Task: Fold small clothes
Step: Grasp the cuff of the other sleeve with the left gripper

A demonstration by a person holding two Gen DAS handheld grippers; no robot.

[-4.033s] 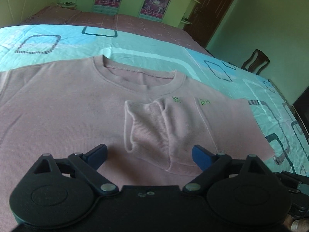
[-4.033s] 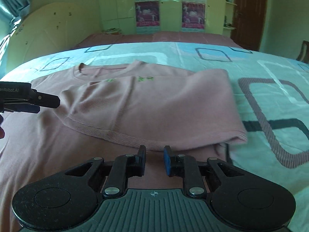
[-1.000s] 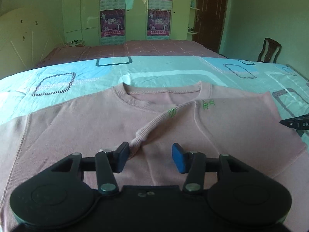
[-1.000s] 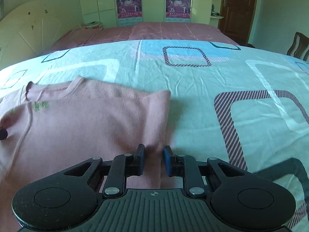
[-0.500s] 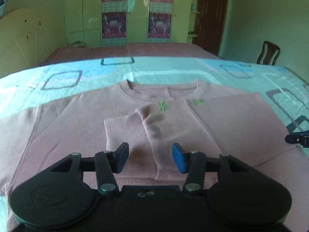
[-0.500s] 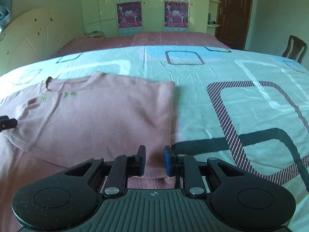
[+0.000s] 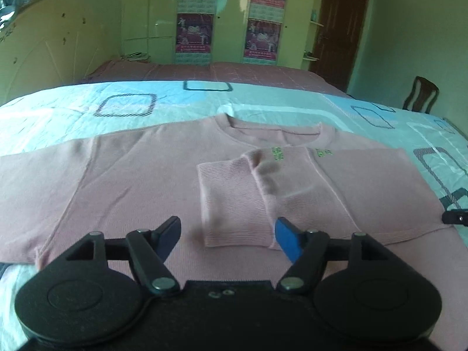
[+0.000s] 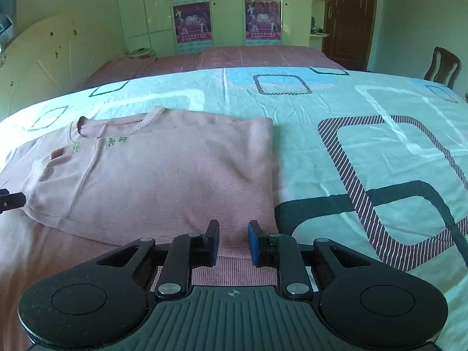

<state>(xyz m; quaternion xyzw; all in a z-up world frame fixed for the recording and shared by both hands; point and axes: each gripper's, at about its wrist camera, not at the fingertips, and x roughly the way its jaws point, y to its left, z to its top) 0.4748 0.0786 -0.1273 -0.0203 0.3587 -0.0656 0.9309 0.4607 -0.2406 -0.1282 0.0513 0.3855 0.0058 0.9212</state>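
A pink sweater (image 7: 140, 181) lies flat on the bed (image 7: 58, 114), on a light blue sheet printed with dark square outlines. The neckline points toward the far side of the bed. One side of the garment is folded inward across the chest, and its sleeve cuff (image 7: 234, 201) (ribbed knit) lies on top near the centre, just below small green embroidery (image 7: 276, 152). The opposite sleeve extends flat and unfolded to the left edge of the left wrist view.

The left gripper (image 7: 228, 237) is above the lower front of the sweater, with its jaws spread wide and nothing between them; the folded cuff lies just ahead of the gap. The right gripper (image 8: 233, 244) is at the folded edge of the sweater (image 8: 163, 181), near the hem. Its jaws stand at a narrow gap, with pink fabric visible below that gap; the pads do not press on the cloth.

Beyond the bed stand a pale wardrobe bearing posters (image 8: 191, 23), a brown door (image 8: 349, 14) and a wooden chair (image 8: 443, 65).
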